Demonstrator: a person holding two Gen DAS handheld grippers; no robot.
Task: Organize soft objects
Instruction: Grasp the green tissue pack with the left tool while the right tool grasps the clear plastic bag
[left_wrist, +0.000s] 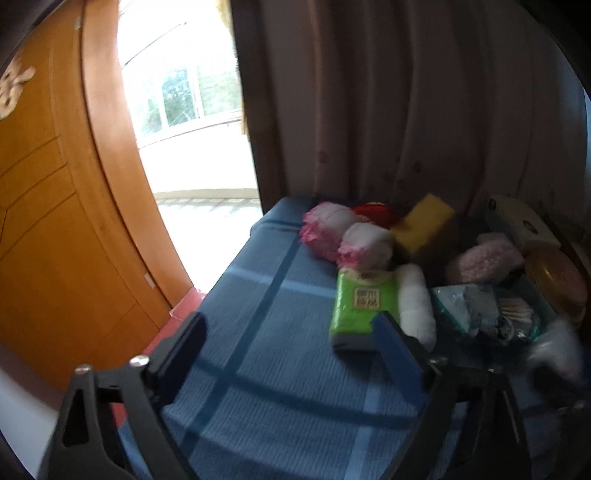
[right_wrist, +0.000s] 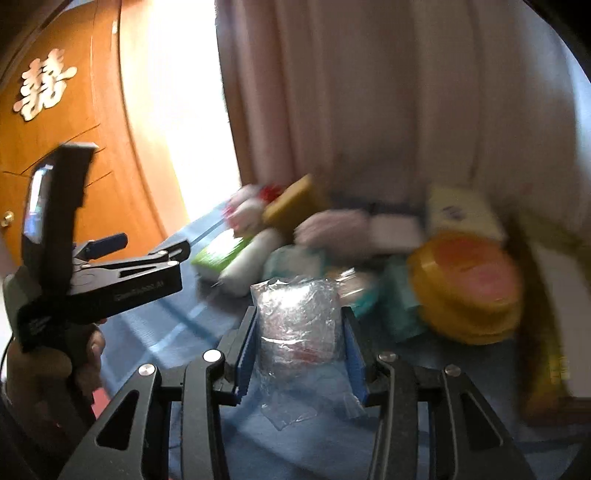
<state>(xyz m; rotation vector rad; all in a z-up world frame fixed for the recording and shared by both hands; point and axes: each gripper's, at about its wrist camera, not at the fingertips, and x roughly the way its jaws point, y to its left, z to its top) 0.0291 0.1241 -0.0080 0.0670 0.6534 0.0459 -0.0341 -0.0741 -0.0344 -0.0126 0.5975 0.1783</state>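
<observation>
My right gripper (right_wrist: 300, 325) is shut on a clear plastic-wrapped bundle (right_wrist: 297, 317) and holds it above the blue checked cloth (right_wrist: 314, 435). My left gripper (left_wrist: 291, 332) is open and empty over the cloth (left_wrist: 258, 350), short of the pile; it also shows at the left of the right wrist view (right_wrist: 122, 254). The pile holds two pink-and-white plush rolls (left_wrist: 340, 230), a green tissue pack (left_wrist: 360, 306), a white roll (left_wrist: 415, 301), a yellow sponge (left_wrist: 424, 219), a pink fluffy item (left_wrist: 484, 256) and a red item (left_wrist: 373, 214).
A yellow round tin (right_wrist: 465, 284) and a teal wipes pack (left_wrist: 480, 310) lie at the right of the pile. A curtain (left_wrist: 406, 110) hangs behind. A wooden door (left_wrist: 48, 221) stands at the left beside a bright doorway.
</observation>
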